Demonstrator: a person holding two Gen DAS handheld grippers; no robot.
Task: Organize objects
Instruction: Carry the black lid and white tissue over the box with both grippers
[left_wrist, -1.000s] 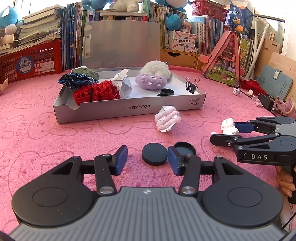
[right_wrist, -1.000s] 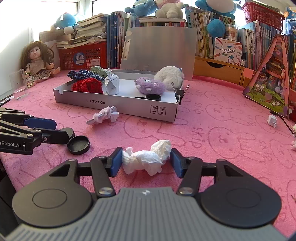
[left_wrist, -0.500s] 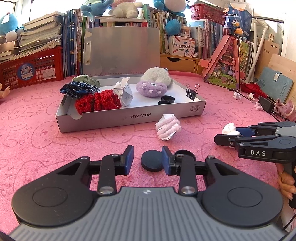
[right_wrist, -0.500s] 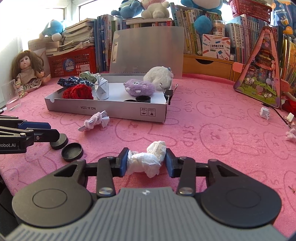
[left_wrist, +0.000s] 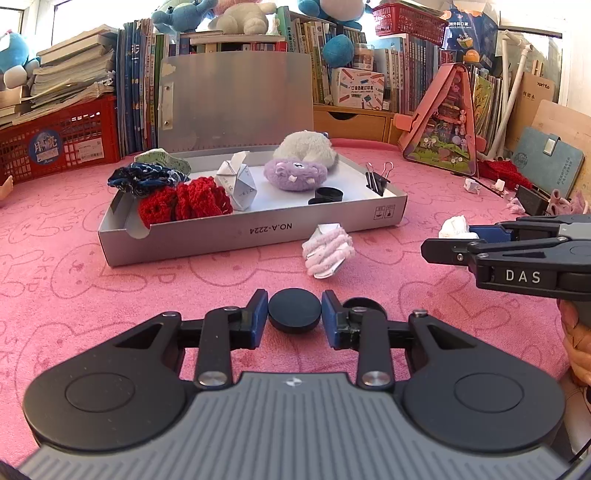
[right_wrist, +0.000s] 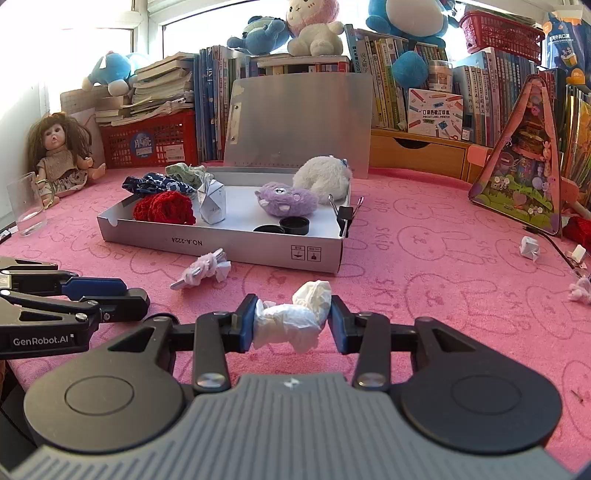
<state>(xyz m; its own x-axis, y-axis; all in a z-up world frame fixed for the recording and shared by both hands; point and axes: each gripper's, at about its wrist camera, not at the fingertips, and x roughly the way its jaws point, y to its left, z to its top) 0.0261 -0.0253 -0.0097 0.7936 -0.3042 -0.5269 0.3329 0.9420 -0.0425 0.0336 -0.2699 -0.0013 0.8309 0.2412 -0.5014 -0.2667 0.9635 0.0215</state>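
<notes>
My left gripper (left_wrist: 294, 314) is shut on a flat black round cap (left_wrist: 294, 308) low over the pink cloth. A second black cap (left_wrist: 364, 303) lies just behind its right finger. My right gripper (right_wrist: 292, 320) is shut on a crumpled white tissue (right_wrist: 288, 321), also low over the cloth. Each gripper appears from the side in the other's view: the right gripper (left_wrist: 454, 242) at the right, the left gripper (right_wrist: 135, 293) at the left. Beyond both stands the open grey box (left_wrist: 251, 236) with yarn, plush toys, folded paper and black caps inside.
A pink yarn-wrapped bundle (left_wrist: 327, 253) lies in front of the box. A binder clip (right_wrist: 345, 214) sits on the box's right rim. At the left are a glass cup (right_wrist: 26, 206) and a doll (right_wrist: 59, 162). A pink toy house (right_wrist: 524, 177) and paper scraps (right_wrist: 530, 249) are at the right.
Both pairs of jaws have closed in: the left onto the black cap, the right onto the white tissue. Neither hand has shifted much.
</notes>
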